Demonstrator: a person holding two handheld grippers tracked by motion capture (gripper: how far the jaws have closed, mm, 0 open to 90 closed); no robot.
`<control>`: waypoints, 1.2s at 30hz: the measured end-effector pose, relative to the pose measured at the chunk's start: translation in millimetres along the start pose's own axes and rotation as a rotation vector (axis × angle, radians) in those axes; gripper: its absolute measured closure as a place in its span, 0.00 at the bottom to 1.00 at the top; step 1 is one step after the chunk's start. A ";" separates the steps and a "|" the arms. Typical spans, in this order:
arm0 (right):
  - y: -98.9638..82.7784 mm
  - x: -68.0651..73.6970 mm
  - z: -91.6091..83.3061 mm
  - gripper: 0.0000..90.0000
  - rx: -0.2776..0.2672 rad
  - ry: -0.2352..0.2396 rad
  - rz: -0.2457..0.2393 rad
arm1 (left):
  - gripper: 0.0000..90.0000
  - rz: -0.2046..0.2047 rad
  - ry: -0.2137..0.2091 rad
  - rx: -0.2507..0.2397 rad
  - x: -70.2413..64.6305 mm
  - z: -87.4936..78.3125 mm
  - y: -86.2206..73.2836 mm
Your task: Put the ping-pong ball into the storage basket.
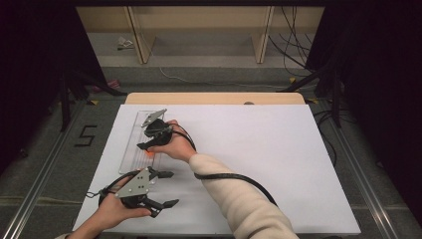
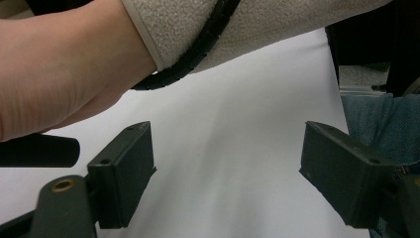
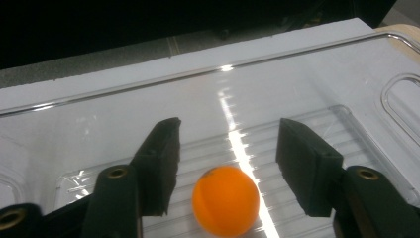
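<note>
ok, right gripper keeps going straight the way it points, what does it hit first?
Likely the orange ball, sitting between the open jaws of the right gripper on the clear tray. Height above it is unclear.

A small orange ball (image 3: 226, 200), smooth and glossy with a faint dark mark near its top, sits in a clear plastic tray (image 1: 130, 144). The tray is long, shallow and see-through, with a ribbed floor and a raised rim that catches the light. It lies flat near the left edge of the white surface (image 1: 278, 159), running front to back. The ball rests on the ribbed floor, toward the tray's near end.
</note>
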State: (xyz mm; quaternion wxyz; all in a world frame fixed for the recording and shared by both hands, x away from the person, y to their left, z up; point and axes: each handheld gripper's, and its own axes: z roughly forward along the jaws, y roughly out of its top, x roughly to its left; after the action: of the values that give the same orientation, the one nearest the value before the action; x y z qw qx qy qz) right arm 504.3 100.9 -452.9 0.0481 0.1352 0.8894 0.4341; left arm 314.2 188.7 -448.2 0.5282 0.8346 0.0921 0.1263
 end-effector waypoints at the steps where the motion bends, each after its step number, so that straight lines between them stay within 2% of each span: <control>1: 0.4 0.0 -0.3 0.43 -0.004 -0.002 -0.003 | 0.23 0.000 0.000 0.000 0.0 0.0 0.0; 7: 4.5 1.5 -4.9 0.34 -0.035 0.004 -0.006 | 0.23 0.000 0.000 0.000 0.0 0.0 0.1; 16: 8.8 2.1 -15.5 0.22 -0.067 -0.016 0.004 | 0.23 0.000 -0.002 -0.001 -0.1 0.2 0.2; 23: 8.0 1.5 -24.3 0.18 -0.074 -0.032 0.005 | 0.23 -0.001 -0.001 -0.002 -0.2 0.1 0.2; 36: 5.0 0.8 -38.1 0.18 -0.077 -0.051 0.010 | 0.23 -0.001 -0.003 -0.004 0.1 -0.4 0.4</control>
State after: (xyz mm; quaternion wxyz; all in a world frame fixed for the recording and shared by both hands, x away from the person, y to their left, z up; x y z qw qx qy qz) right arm 496.8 75.1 -425.4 0.0734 0.1487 0.8699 0.4645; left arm 314.1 188.9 -447.6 0.5302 0.8336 0.0914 0.1252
